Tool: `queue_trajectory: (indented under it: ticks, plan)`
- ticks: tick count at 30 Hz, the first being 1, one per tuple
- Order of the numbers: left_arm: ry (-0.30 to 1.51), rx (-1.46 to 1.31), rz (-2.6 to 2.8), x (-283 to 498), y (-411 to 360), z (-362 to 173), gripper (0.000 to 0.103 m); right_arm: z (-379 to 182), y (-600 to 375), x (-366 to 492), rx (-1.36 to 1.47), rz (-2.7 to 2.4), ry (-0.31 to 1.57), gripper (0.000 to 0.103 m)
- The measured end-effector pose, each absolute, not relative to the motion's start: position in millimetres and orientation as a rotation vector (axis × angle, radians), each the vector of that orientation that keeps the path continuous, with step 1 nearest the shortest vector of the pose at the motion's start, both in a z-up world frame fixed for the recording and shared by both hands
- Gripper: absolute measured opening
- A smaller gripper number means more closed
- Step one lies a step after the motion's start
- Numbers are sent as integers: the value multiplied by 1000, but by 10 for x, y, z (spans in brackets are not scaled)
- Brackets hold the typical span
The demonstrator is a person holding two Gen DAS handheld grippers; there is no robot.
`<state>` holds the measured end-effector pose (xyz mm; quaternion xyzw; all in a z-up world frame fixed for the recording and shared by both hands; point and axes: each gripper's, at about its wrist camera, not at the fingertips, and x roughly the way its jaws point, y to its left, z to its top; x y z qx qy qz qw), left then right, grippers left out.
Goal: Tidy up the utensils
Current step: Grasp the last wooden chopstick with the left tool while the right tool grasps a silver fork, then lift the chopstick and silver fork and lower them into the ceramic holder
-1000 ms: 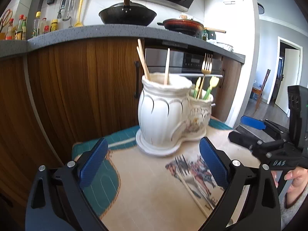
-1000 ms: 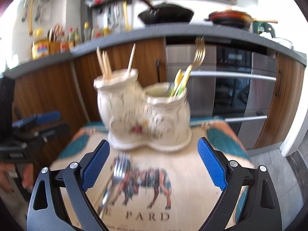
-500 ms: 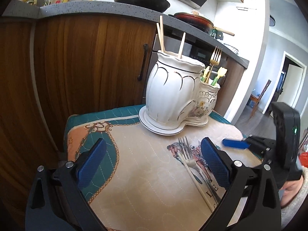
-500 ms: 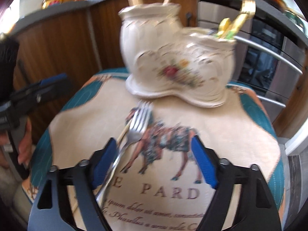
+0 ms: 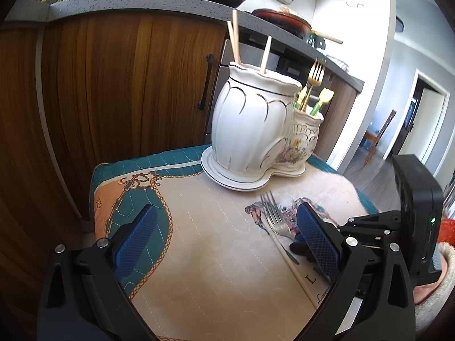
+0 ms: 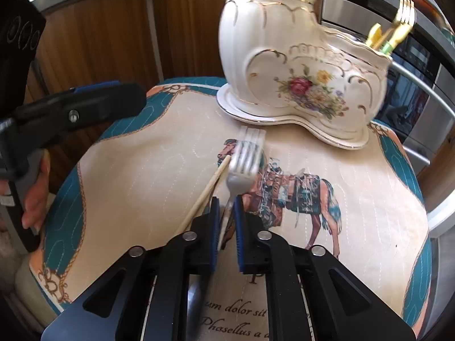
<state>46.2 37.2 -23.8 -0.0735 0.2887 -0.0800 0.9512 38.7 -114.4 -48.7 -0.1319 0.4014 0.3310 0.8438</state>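
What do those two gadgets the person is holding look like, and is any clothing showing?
Both grippers are matte black plastic frames with silver screw heads and two fingers faced with ribbed blue pads. The right gripper carries a boxy black housing with a small green light. A fuzzy cream sleeve cuff shows at that wrist.

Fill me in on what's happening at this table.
A person is sorting utensils with two handheld grippers. The right gripper has shut on the neck of the silver fork lying on the mat, beside a loose chopstick. The left gripper hangs open, holding nothing. The ceramic holder behind already has chopsticks and a gold fork.
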Motion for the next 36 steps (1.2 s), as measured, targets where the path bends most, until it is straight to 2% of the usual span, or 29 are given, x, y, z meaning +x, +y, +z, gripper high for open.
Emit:
queue_trajectory:
  ticks: [5,13,15,17,18,19,20,22,32,33,36]
  plan:
    - [658,-114,-176,474,237,-270,96,-402,-1368,397,-249,657,818,6]
    - [836,-39,-304,403,-231,-427,72,-307,-1559,421,-250,620,776,6]
    - [881,-9,-301,419,-350,-478,64,-329,-1593,466,-246,627,775,6]
    - [918,34,-292,453,-441,-549,49,-327,-1618,467,-246,631,774,6]
    - [926,54,-283,464,-472,-579,45,-322,-1640,460,-246,632,775,6]
    - [915,82,-276,450,-497,-584,31,-321,-1662,468,-239,631,777,6]
    - [913,121,-266,454,-517,-587,22,-327,-1665,470,-235,629,778,6]
    - [924,142,-267,475,-489,-575,11,-332,-1692,477,-239,631,784,6]
    - [995,302,-311,475,-373,-504,8,-475,-1612,455,-346,675,844,6]
    - [997,303,-302,482,-371,-499,9,-480,-1609,453,-348,674,845,6]
    - [994,295,-264,523,-363,-493,22,-488,-1607,471,-343,673,855,7]
